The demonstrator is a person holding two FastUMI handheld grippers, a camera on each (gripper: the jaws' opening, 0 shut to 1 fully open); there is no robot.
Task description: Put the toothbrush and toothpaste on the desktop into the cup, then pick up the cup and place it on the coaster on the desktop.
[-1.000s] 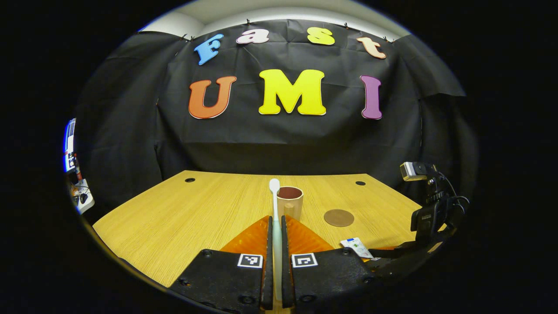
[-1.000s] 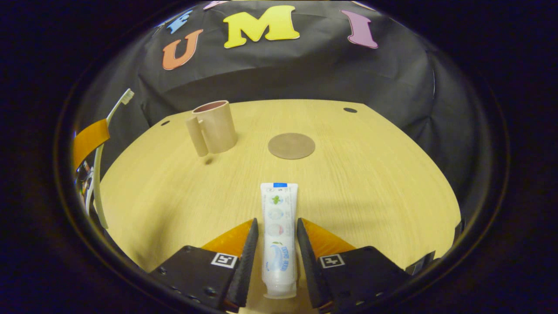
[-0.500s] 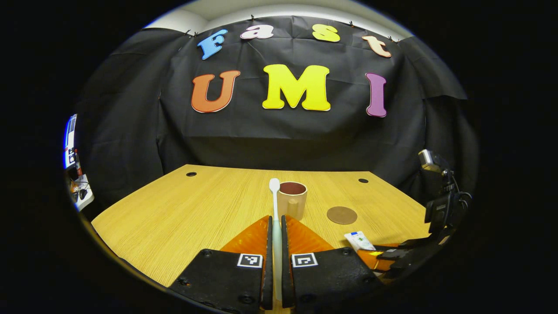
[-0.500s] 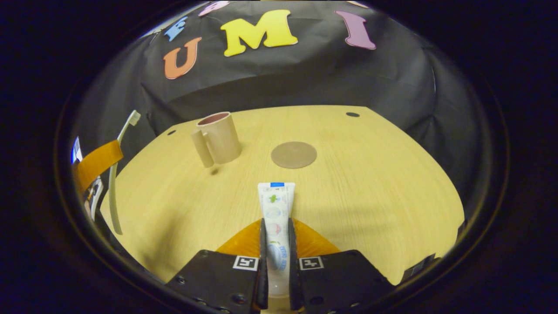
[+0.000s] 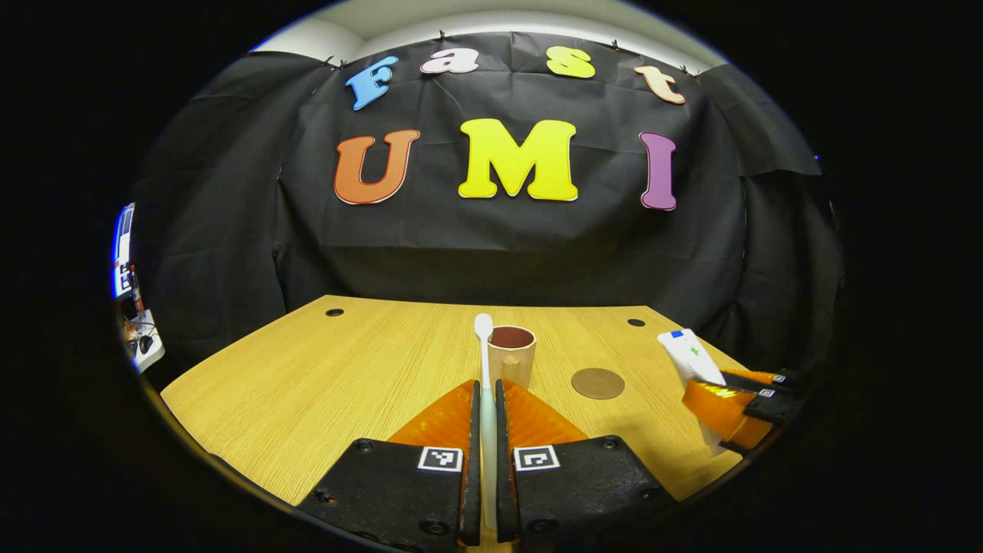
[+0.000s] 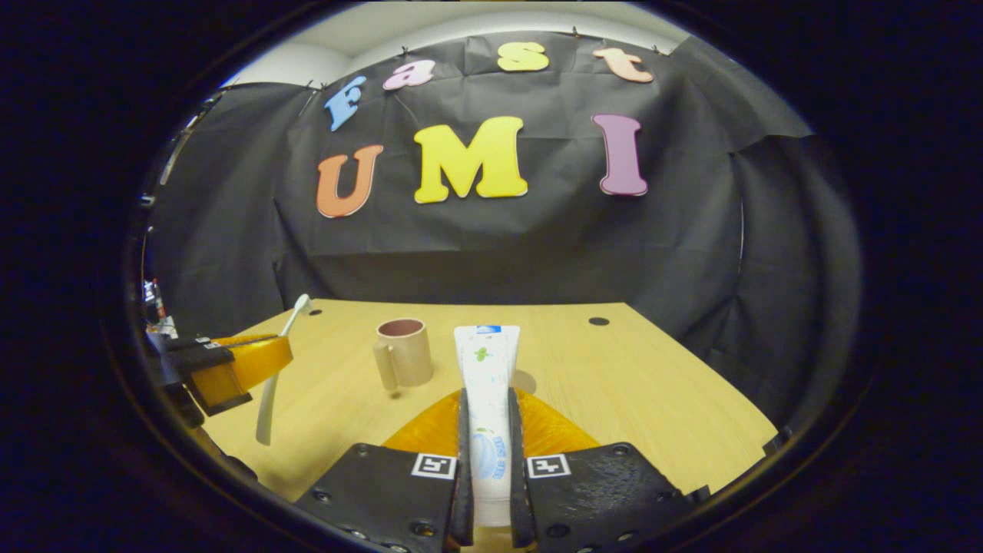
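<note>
— What was the biggest thing there?
— The wooden table [image 5: 307,369], running back to the black cloth wall [image 5: 499,230]. Its top was bare apart from a few small things toward the far middle.
— And the two grippers?
— Both were raised above the near edge. The left gripper [image 5: 484,399] had its jaws closed down to a narrow slit, clamped on the handle of the toothbrush [image 5: 484,346], whose head pointed away toward the far side. The right gripper [image 6: 486,407] had its jaws pressed in on the toothpaste [image 6: 486,369], the tube sticking out forward between them, clear of the table.
— Where was the cup?
— The cup [image 6: 405,352] stood upright on the table, far middle, handle turned toward the near side. Nothing could be seen inside it.
— The coaster?
— The coaster [image 5: 597,383] lay flat, just right of the cup and apart from it. In the right gripper view the tube hid most of it.
</note>
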